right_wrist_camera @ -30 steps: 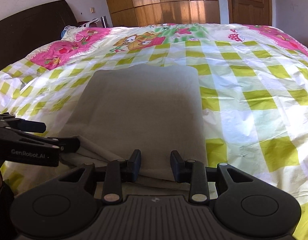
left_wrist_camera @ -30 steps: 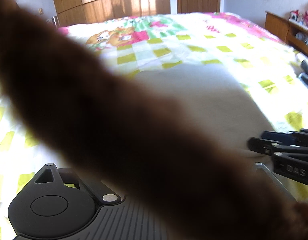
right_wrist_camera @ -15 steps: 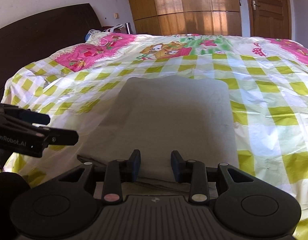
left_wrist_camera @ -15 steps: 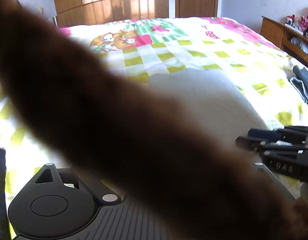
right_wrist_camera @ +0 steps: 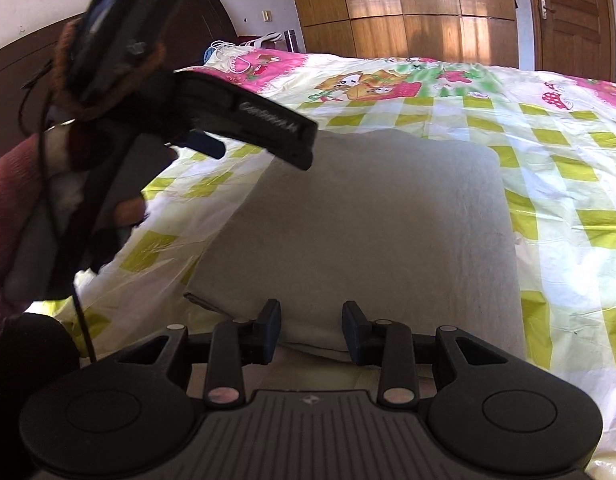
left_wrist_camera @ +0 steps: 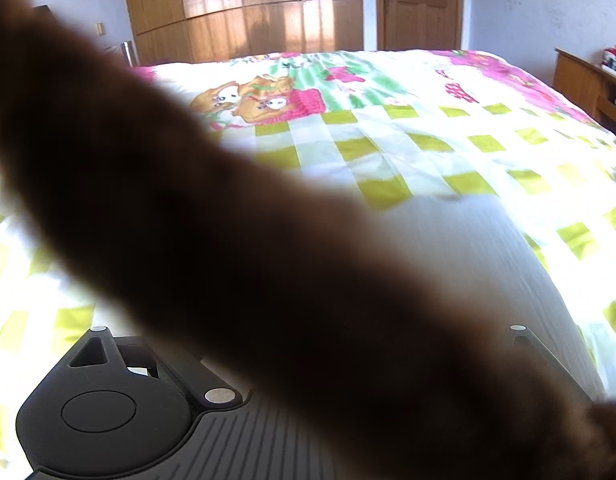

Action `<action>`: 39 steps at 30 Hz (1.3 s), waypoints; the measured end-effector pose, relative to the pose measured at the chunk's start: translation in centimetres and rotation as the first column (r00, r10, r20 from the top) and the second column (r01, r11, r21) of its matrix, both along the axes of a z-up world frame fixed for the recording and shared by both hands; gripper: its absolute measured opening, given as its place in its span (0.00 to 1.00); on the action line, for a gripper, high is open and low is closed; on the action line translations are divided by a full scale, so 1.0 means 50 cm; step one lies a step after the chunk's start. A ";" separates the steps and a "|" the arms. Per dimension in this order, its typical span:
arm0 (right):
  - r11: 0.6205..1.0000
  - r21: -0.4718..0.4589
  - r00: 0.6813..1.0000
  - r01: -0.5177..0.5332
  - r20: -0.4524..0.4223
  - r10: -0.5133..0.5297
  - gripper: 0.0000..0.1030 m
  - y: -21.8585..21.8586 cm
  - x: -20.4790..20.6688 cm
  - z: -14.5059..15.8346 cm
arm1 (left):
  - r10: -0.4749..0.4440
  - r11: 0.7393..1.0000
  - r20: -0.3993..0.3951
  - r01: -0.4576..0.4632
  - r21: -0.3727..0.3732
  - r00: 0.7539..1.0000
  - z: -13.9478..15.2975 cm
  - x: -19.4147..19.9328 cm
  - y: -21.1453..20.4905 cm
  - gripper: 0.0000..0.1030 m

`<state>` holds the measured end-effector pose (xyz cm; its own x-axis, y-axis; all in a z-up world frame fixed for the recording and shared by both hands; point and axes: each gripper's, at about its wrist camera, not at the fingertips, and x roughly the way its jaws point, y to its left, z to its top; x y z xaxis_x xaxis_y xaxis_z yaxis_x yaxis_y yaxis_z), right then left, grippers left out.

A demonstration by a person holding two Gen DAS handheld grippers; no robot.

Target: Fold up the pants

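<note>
Grey pants [right_wrist_camera: 368,220], folded into a rectangle, lie flat on the chequered bedspread [right_wrist_camera: 568,168]. My right gripper [right_wrist_camera: 311,330] sits at their near edge. Its fingers stand apart with the cloth edge lying between and below them, and the pads are not pressing on it. My left gripper [right_wrist_camera: 268,144] hangs raised above the pants' left side, seen from the side, so its jaw gap is hidden. In the left wrist view a blurred brown fuzzy strip [left_wrist_camera: 228,260] crosses the lens and hides the fingers. Past that strip the pants [left_wrist_camera: 488,248] show.
A dark headboard [right_wrist_camera: 212,20] stands at the left, with a wooden wardrobe [right_wrist_camera: 408,12] and a door [right_wrist_camera: 568,20] behind the bed. A wooden shelf [left_wrist_camera: 588,80] stands right of the bed. A person's red sleeve [right_wrist_camera: 8,200] is at the left edge.
In the right wrist view my left gripper has risen from low at the left to high at the upper left. My right gripper has dropped out of the left wrist view.
</note>
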<state>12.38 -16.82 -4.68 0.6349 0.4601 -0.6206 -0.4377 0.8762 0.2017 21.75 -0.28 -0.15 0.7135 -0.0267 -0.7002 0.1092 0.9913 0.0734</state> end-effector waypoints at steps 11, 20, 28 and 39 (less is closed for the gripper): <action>0.993 0.103 0.998 0.054 -0.016 -0.052 0.46 -0.047 0.028 0.009 | 0.088 0.990 -0.025 -0.085 0.112 0.996 -0.067 0.118 -0.004 0.97; 0.990 0.091 0.993 0.107 0.030 -0.110 0.46 -0.064 0.008 0.025 | 0.096 0.982 0.017 -0.097 0.160 0.995 -0.013 0.081 -0.030 0.96; 0.975 0.056 0.976 0.214 0.022 -0.215 0.47 -0.095 0.011 0.027 | 0.107 0.983 -0.012 -0.104 0.152 0.994 -0.001 -0.016 -0.039 0.96; 0.962 0.044 0.962 0.270 0.016 -0.271 0.47 -0.091 -0.026 0.055 | 0.084 0.991 -0.008 -0.082 0.107 0.996 0.018 -0.151 -0.044 0.97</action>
